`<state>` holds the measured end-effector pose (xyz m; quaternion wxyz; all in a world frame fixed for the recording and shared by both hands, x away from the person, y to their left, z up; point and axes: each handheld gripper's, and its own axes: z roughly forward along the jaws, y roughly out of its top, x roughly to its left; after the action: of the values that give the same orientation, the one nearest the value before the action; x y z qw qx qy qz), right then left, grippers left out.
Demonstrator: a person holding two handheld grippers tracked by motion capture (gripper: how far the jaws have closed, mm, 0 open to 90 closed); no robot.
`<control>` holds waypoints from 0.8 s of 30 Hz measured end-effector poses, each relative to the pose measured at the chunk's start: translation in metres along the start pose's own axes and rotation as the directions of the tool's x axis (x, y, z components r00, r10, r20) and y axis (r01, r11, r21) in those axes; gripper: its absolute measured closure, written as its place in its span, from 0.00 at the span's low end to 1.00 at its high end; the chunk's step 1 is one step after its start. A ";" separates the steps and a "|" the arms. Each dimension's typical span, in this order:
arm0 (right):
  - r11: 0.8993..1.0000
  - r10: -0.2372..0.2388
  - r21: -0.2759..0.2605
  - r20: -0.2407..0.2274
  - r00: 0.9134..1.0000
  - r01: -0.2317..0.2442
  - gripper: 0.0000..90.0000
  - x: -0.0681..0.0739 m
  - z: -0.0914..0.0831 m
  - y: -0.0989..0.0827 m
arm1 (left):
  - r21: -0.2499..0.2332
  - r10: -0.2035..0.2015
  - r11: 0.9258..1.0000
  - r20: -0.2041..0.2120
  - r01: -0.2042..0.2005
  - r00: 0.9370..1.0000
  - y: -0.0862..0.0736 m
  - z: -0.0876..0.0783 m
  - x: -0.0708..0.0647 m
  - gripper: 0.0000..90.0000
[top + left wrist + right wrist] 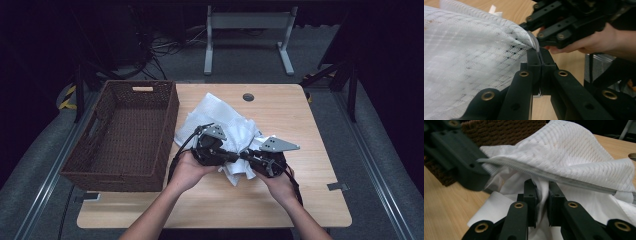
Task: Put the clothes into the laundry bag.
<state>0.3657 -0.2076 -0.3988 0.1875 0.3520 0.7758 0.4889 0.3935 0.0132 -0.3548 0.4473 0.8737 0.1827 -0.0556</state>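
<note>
The left gripper [537, 53] is clamped shut on the grey hem of the white mesh-weave cloth [227, 127]; the right gripper [541, 192] is pinched on a fold beside it. The cloth is bunched mid-table, unfolded, beside the empty brown wicker basket [107, 167]; most work is judged left.

White cloth [469, 62] cut off at left edge, near basket [499, 131] top cropped, left hand-held gripper [456, 157] blurred

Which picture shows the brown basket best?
The high view: the whole brown basket sits left of the white cloth, open on top. The right gripper view catches just a woven strip behind the cloth. The left gripper view looks at cloth instead.
</note>
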 end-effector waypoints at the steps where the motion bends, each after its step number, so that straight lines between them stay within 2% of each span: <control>1: 1.000 0.008 -0.009 -0.008 1.000 -0.008 0.89 0.000 0.002 0.001 | 0.000 0.000 1.000 0.000 0.000 1.000 0.000 0.000 0.000 0.99; 3: 1.000 0.006 -0.022 -0.014 1.000 -0.006 0.89 0.002 0.007 0.003 | 0.006 0.006 1.000 0.010 -0.006 1.000 0.000 0.004 -0.002 0.99; 4: 1.000 0.010 -0.020 -0.016 1.000 -0.011 0.89 0.003 0.010 0.002 | 0.009 -0.001 1.000 0.039 0.000 0.999 -0.001 0.006 -0.002 0.99; 6: 1.000 0.014 -0.023 -0.008 1.000 -0.014 0.89 0.002 0.014 0.000 | 0.011 -0.011 1.000 0.070 0.010 0.997 -0.003 0.007 -0.002 0.99; 9: 0.998 0.049 -0.044 0.013 0.999 -0.048 0.89 -0.004 0.018 -0.004 | 0.000 -0.033 0.999 0.104 0.033 0.994 -0.006 0.007 -0.002 0.99; 12: 0.998 0.044 -0.054 0.029 0.999 -0.042 0.88 -0.006 0.025 -0.005 | 0.011 -0.025 1.000 0.070 0.025 0.997 -0.007 0.007 0.000 0.99; 15: 0.999 0.036 -0.021 0.000 0.999 -0.036 0.75 -0.006 0.026 -0.006 | 0.009 -0.037 0.999 0.029 0.037 0.999 -0.011 0.006 0.006 0.99; 19: 0.999 0.017 0.044 -0.042 0.999 -0.015 0.58 -0.010 0.011 -0.009 | 0.013 -0.051 0.999 0.006 0.051 0.999 -0.013 0.005 0.010 0.99; 20: 0.998 0.011 0.060 -0.057 0.998 -0.007 0.53 -0.013 0.004 -0.010 | 0.019 -0.053 0.998 -0.013 0.053 0.999 -0.014 0.005 0.012 0.99; 23: 0.997 -0.025 0.072 -0.082 0.996 0.031 0.41 -0.019 -0.014 -0.013 | 0.027 -0.055 0.998 -0.023 0.056 0.998 -0.015 0.004 0.012 0.99; 24: 0.997 -0.025 0.072 -0.082 0.996 0.031 0.41 -0.019 -0.014 -0.013 | 0.027 -0.053 0.998 -0.025 0.054 0.998 -0.015 0.005 0.013 0.99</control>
<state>0.3649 -0.2340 -0.4046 0.1498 0.3276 0.8050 0.4713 0.4000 0.0209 -0.3721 0.4313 0.8752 0.2106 -0.0597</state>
